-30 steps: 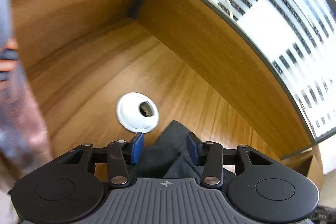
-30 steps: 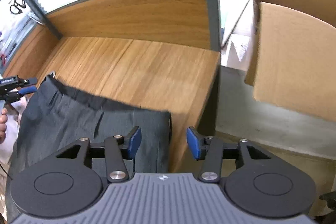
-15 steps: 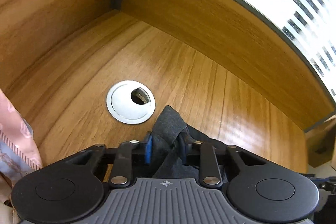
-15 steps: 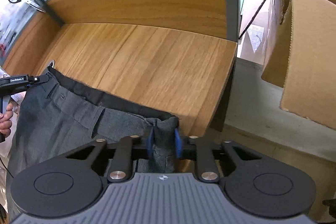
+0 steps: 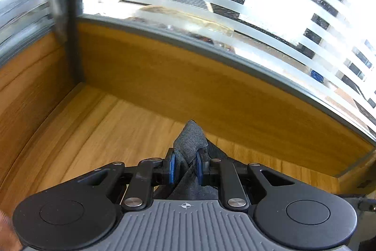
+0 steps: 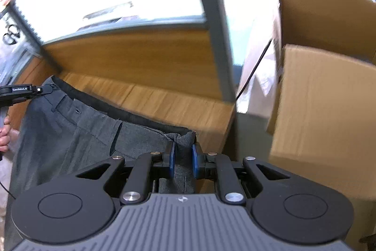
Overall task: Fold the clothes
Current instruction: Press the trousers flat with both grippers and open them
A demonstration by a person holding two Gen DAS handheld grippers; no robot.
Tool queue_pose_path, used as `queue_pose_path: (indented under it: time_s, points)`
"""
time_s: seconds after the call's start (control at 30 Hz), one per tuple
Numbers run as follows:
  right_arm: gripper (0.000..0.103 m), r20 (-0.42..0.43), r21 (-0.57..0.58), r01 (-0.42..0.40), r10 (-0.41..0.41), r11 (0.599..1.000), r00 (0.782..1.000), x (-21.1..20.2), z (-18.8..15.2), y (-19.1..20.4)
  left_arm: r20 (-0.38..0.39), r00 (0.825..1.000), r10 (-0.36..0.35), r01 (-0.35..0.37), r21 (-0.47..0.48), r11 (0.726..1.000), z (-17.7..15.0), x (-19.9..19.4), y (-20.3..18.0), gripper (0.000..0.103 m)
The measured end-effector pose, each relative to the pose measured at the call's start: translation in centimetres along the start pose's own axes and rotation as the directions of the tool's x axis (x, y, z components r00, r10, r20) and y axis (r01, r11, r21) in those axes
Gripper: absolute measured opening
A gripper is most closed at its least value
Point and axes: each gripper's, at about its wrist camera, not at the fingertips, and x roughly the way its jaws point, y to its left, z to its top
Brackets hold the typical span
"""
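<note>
Dark grey trousers [image 6: 77,131] lie spread on the wooden desk [image 6: 164,100], waistband toward the back panel. My right gripper [image 6: 182,155] is shut on the right-hand waistband corner, cloth bunched between its blue pads. In the left wrist view my left gripper [image 5: 185,166] is shut on the other corner of the trousers [image 5: 191,137], a grey peak sticking up between the pads above the desk [image 5: 105,133]. The left gripper [image 6: 44,89] also shows at the left edge of the right wrist view, held by a hand [image 6: 4,135].
A wooden back panel [image 5: 211,86] with striped frosted glass above it bounds the desk. A dark post [image 6: 218,39] stands at the desk's right end. Large cardboard boxes [image 6: 329,109] stand just beyond the right edge, with a cable hanging beside them.
Both grippers closed from open onto the waistband corners. The left one then lifted and swung, so the white cable grommet left its view. The right gripper shifted toward the back panel.
</note>
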Motion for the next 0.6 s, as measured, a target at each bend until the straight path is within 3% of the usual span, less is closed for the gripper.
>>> queue_pose_path:
  time_s: [0.23, 0.3, 0.43, 0.53, 0.6]
  points:
    - [0.017, 0.027, -0.028, 0.064, -0.064, 0.998, 0.998, 2.7, 2.3, -1.6, -0.023, 1.0, 0.006, -0.007, -0.009, 1.0, 1.4, 3.8, -0.6, 0.021]
    - [0.018, 0.021, -0.036, 0.073, -0.073, 0.997, 0.997, 3.2, 2.7, -1.8, -0.036, 0.999, 0.007, -0.007, -0.014, 1.0, 1.6, 4.4, -0.6, 0.026]
    - [0.026, 0.0, -0.072, 0.075, -0.075, 0.995, 0.997, 3.5, 3.1, -1.5, -0.035, 0.997, 0.065, -0.065, 0.011, 0.998, 1.6, 3.9, -0.9, 0.056]
    - [0.04, 0.0, -0.11, 0.069, -0.07, 0.992, 0.998, 2.8, 3.4, -0.9, -0.034, 0.996, 0.082, -0.082, 0.008, 0.997, 1.5, 2.5, -0.8, 0.058]
    - [0.044, -0.001, -0.13, 0.058, -0.058, 0.99, 0.998, 1.9, 3.4, -0.8, -0.025, 0.997, 0.077, -0.077, -0.018, 0.997, 1.3, 0.7, -0.6, 0.06]
